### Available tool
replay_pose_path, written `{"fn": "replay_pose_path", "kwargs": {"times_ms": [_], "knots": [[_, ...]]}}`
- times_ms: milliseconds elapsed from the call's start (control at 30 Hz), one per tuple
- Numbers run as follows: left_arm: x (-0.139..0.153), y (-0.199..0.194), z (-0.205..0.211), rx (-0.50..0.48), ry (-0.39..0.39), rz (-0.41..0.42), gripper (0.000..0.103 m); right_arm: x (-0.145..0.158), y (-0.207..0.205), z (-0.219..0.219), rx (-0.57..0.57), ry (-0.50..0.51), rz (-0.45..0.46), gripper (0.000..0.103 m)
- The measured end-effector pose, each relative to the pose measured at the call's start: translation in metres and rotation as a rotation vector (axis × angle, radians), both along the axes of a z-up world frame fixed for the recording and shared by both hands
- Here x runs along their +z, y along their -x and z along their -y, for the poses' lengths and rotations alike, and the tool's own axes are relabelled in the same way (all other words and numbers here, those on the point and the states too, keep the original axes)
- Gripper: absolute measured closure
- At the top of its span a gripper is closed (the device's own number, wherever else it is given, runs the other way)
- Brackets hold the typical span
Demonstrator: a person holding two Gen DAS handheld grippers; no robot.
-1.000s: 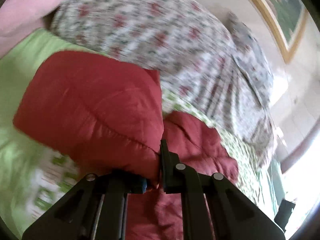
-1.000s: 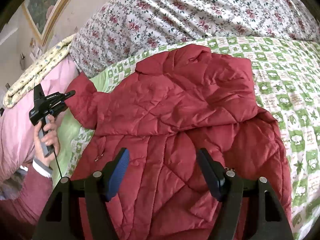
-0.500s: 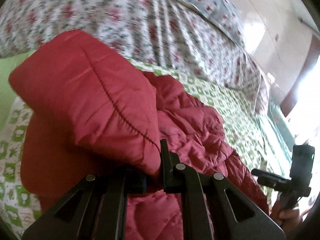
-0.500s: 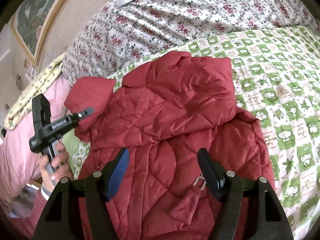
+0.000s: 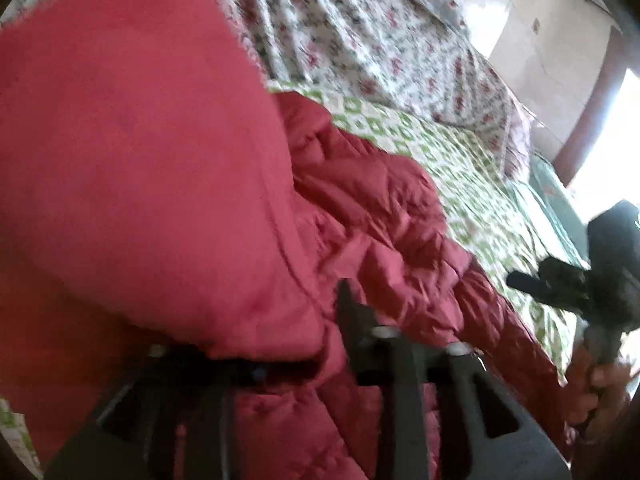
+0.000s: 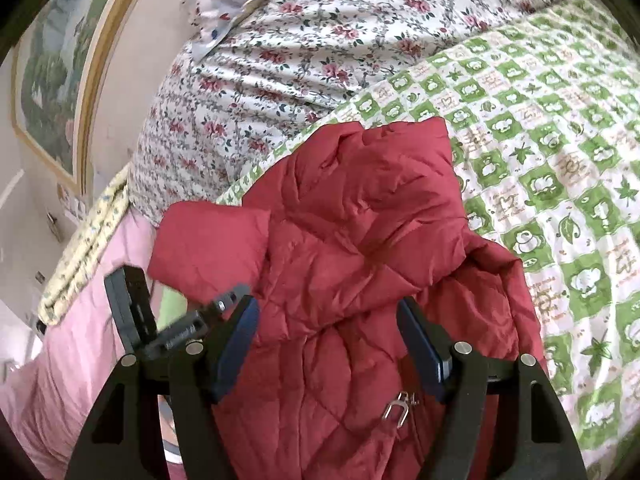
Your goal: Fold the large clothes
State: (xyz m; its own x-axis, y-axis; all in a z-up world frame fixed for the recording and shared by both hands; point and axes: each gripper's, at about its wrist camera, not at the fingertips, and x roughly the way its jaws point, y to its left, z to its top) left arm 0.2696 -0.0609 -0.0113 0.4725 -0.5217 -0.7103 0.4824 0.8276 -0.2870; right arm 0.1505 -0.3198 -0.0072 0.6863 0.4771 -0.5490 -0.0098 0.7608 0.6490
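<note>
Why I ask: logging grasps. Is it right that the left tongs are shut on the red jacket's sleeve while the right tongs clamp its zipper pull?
Not quite. In the right wrist view the right tongs are open, above the red jacket; the zipper pull lies free. The left tongs do grip the sleeve.

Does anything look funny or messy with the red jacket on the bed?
A bit messy. The red jacket lies rumpled on the green checkered quilt, not flat. One sleeve is lifted off the bed, pinched in the left gripper. The right gripper hangs open above it. Nothing looks torn or spilled.

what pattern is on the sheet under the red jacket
Green-and-white checks with small leaf and flower motifs on the sheet, clearest in the right wrist view.
</note>
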Motion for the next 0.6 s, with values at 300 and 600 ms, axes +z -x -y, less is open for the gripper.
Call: {"fn": "replay_pose_path", "kwargs": {"times_ms": [300,600], "knots": [[0.006,0.012,0.005,-0.07,0.019,0.026,0.036,-0.009,-0.026,-0.001,0.011,-0.073,-0.014,0.029],[0.012,0.032,0.026,-0.152,-0.094,0.106,0.019,-0.006,-0.045,-0.002,0.024,-0.14,-0.008,0.023]]}}
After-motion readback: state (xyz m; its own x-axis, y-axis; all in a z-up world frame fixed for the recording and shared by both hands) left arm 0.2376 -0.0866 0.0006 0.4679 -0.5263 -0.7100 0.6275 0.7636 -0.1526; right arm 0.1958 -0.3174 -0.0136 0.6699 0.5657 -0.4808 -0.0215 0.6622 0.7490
